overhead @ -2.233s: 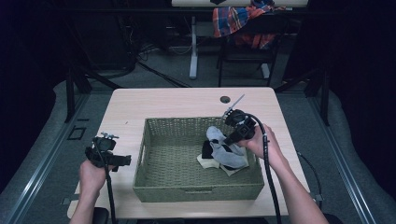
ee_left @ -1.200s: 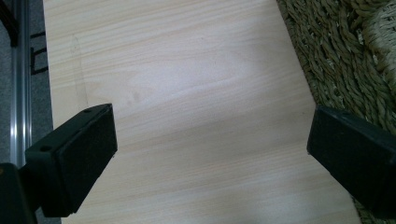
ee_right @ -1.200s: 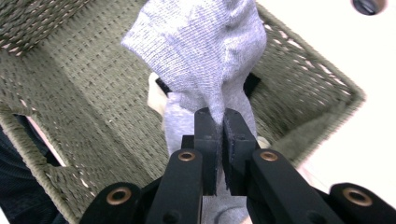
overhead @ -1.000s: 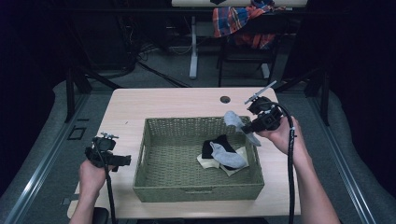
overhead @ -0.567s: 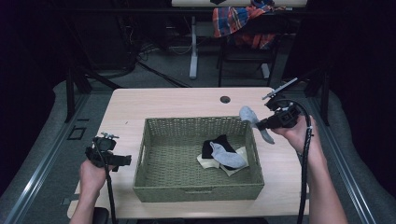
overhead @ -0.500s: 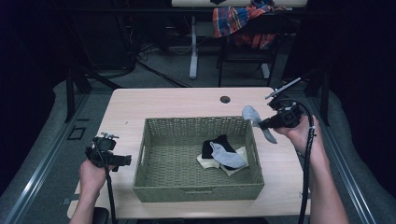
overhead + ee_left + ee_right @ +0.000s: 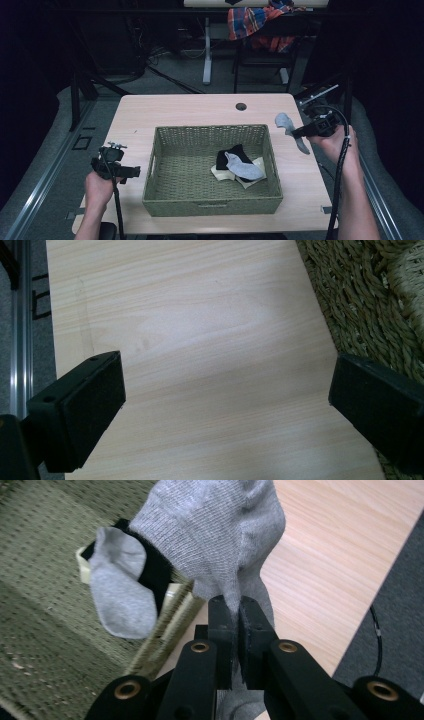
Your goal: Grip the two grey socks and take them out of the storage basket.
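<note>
Right tool (image 7: 300,132) is clamped on a grey sock (image 7: 289,129), held in the air over the bench (image 7: 175,110) near its right edge, just outside the right wall of the wicker basket (image 7: 210,206); this looks like the carrying-out step of emptying the basket. Next, I judge, the sock needs lowering onto the bare strip of bench by that right edge before the jaws part. Left tool (image 7: 112,165) hangs open and empty over the bench's left edge, while more socks (image 7: 239,164) wait in the basket.
</note>
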